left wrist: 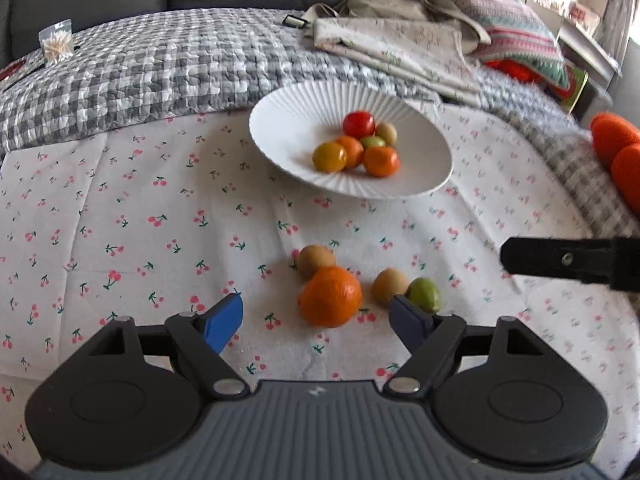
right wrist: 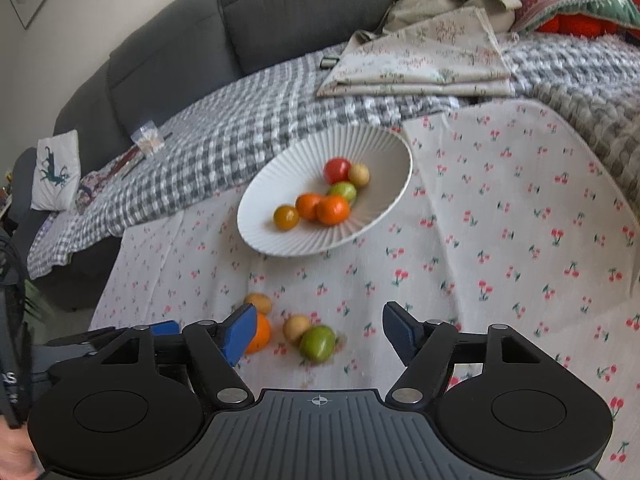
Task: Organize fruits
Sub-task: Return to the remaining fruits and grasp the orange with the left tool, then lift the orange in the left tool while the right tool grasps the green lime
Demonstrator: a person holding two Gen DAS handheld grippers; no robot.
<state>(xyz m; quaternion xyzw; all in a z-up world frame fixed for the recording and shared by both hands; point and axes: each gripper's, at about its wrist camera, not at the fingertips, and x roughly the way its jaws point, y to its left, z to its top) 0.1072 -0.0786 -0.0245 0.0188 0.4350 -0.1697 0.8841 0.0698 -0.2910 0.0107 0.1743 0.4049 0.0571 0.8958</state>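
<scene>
The left hand-held gripper (left wrist: 318,318) hovers with its blue pads spread wide and empty, a large dimpled orange mandarin (left wrist: 330,297) lying between them on the cloth. The right hand-held gripper (right wrist: 318,330) is likewise wide apart and holds nothing; a smooth green round fruit (right wrist: 318,343) lies on the cloth between its jaws. Beside these lie two small matte tan fruits (left wrist: 390,286), one touching the mandarin and one touching the green fruit. Farther back, a white ribbed ceramic bowl (left wrist: 304,100) holds six small fruits, red, orange, yellowish, green and tan. Everything rests on a thin white cherry-print cloth (left wrist: 140,220) over a puffy grey-and-white checked quilt (left wrist: 140,68), apparently on a bed or sofa. Folded floral fabric (left wrist: 392,48) and a dark grey upholstered backrest (right wrist: 280,12) lie behind.
</scene>
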